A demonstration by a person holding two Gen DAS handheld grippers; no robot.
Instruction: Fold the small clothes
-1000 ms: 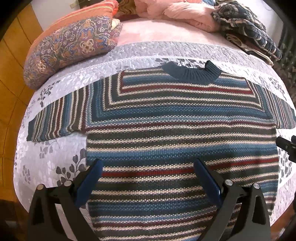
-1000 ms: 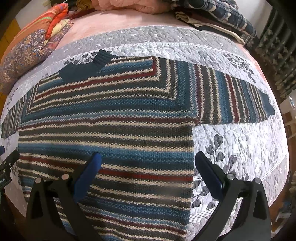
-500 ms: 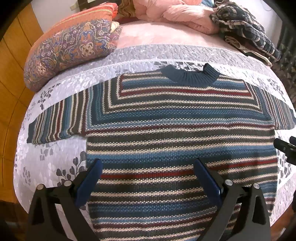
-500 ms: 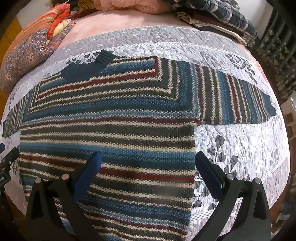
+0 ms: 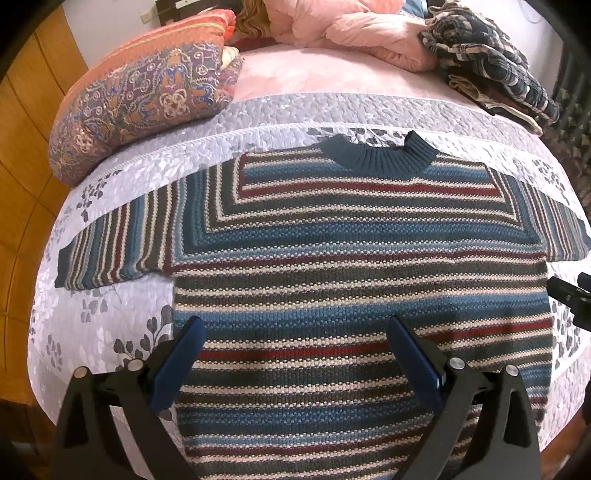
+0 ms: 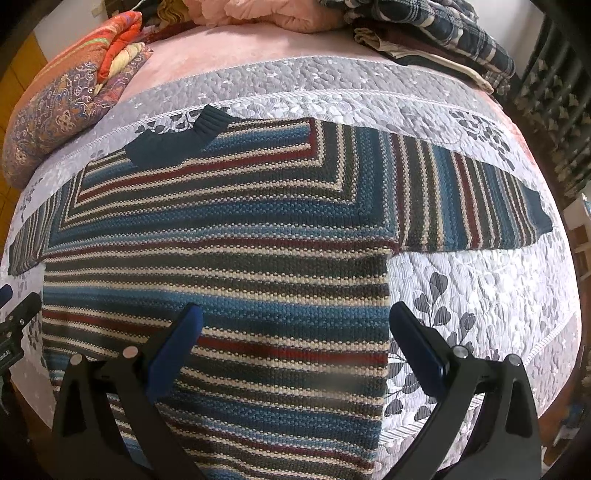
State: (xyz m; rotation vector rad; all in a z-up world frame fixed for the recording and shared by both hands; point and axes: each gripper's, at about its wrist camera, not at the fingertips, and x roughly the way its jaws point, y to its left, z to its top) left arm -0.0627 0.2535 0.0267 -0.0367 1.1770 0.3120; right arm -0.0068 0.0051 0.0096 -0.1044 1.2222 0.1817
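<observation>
A striped knit sweater (image 5: 354, 258) (image 6: 221, 251) in blue, red, cream and dark grey lies flat on the bed, dark teal collar (image 5: 376, 157) at the far side and both short sleeves spread out. My left gripper (image 5: 293, 356) hovers open above the sweater's lower left body, nothing between its blue pads. My right gripper (image 6: 295, 343) hovers open above the lower right body, its right finger (image 6: 417, 350) over the bedspread just past the sweater's side edge. The tip of the right gripper (image 5: 570, 295) shows at the left wrist view's right edge.
A lilac quilted bedspread (image 5: 110, 302) with grey leaf prints covers the bed. A patterned orange and purple pillow (image 5: 147, 99) lies at the far left. Pink bedding (image 5: 351, 29) and a dark plaid pile (image 5: 491, 62) lie at the far side. Wooden panelling (image 5: 22, 147) runs along the left.
Both grippers have drawn back slightly from the sweater, so it sits a little lower in each view. The sweater has not moved and both grippers stay open.
</observation>
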